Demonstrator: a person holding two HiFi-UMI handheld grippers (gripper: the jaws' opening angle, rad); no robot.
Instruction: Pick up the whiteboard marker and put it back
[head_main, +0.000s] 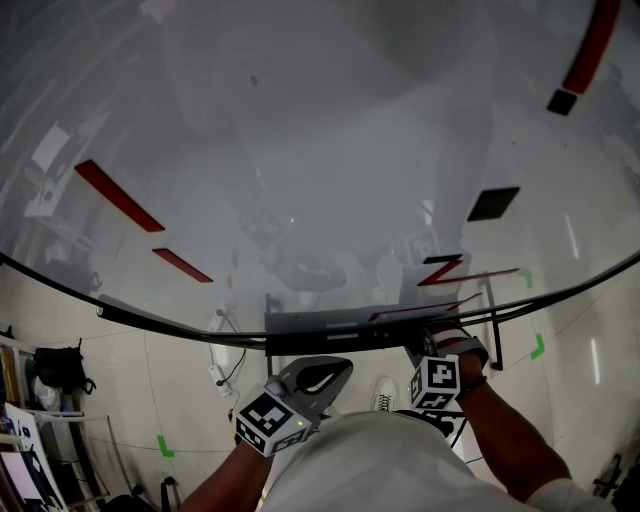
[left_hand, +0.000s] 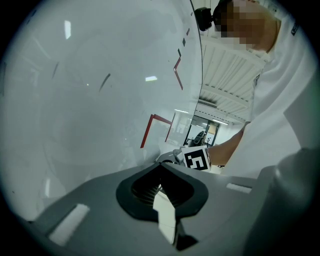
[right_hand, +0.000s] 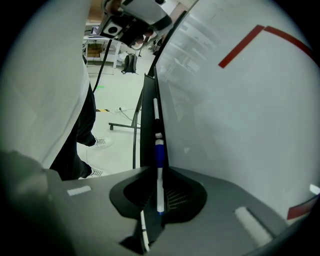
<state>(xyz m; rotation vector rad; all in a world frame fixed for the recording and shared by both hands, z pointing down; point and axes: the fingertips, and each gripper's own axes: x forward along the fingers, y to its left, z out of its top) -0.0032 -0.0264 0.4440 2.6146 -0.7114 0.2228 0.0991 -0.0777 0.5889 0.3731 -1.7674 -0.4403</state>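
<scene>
A whiteboard marker (right_hand: 159, 155) with a white body and blue cap sits between the jaws of my right gripper (right_hand: 159, 172), which is shut on it. The marker points along the dark tray (right_hand: 146, 130) under the whiteboard (right_hand: 235, 115); whether it touches the tray I cannot tell. A second white marker (right_hand: 155, 111) lies farther along the tray. In the head view the right gripper (head_main: 440, 352) is at the tray (head_main: 320, 325), with the marker hidden. My left gripper (head_main: 318, 378) hangs below the tray, shut on nothing, its jaws (left_hand: 161, 175) pressed together.
Red lines (head_main: 118, 196) and dark magnets (head_main: 494, 203) mark the whiteboard. The board's wheeled stand (right_hand: 120, 125) and the person's legs and shoes (right_hand: 95, 142) are on the floor below. Bags and shelves (head_main: 55, 370) stand at the far left.
</scene>
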